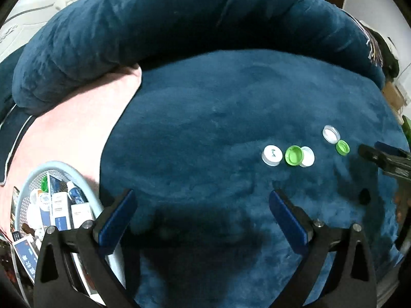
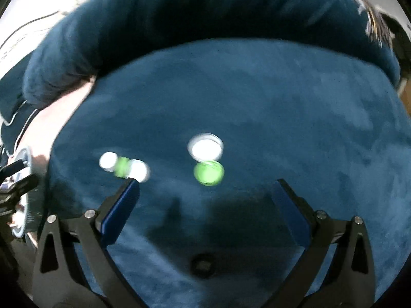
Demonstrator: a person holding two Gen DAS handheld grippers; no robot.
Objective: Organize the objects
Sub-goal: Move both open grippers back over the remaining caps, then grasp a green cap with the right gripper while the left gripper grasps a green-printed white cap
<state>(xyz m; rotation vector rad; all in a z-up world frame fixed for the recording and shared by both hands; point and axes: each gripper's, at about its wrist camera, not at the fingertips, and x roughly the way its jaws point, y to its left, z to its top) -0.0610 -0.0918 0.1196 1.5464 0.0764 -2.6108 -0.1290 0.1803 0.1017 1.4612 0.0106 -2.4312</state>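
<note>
**Five loose caps on blue cushion; both tongs wide and empty**

Caps. Five bottle caps lie on the blue plush cushion [image 1: 205, 118], right of centre. They form two groups. The left group is a row of three: a white cap [image 1: 271, 155], top side up with a small dark mark; a green cap [image 1: 293, 155], open side up; and a second white cap [image 1: 307, 156] touching the green one on its right. The right group lies farther off: a clear-rimmed white cap [image 1: 331, 134], open side up, with a small green cap [image 1: 342, 147] touching its near edge. The two groups are apart, with bare plush between them.

Right gripper [image 2: 205, 192]. Jaws stand wide, holding nothing. It hovers just near of the right group; the small green cap sits between the fingertips, slightly beyond them. This view is blurred.

Left gripper [image 1: 203, 202]. Jaws stand wide, holding nothing. It hovers over bare plush, near and left of the row of three.

Surroundings. A pale blue basket [image 1: 84, 184] at the near left holds boxes and a tube. It rests on a pink cloth [image 1: 77, 128] beside the cushion. A thick blue bolster [image 1: 154, 25] curves round the far side.
</note>
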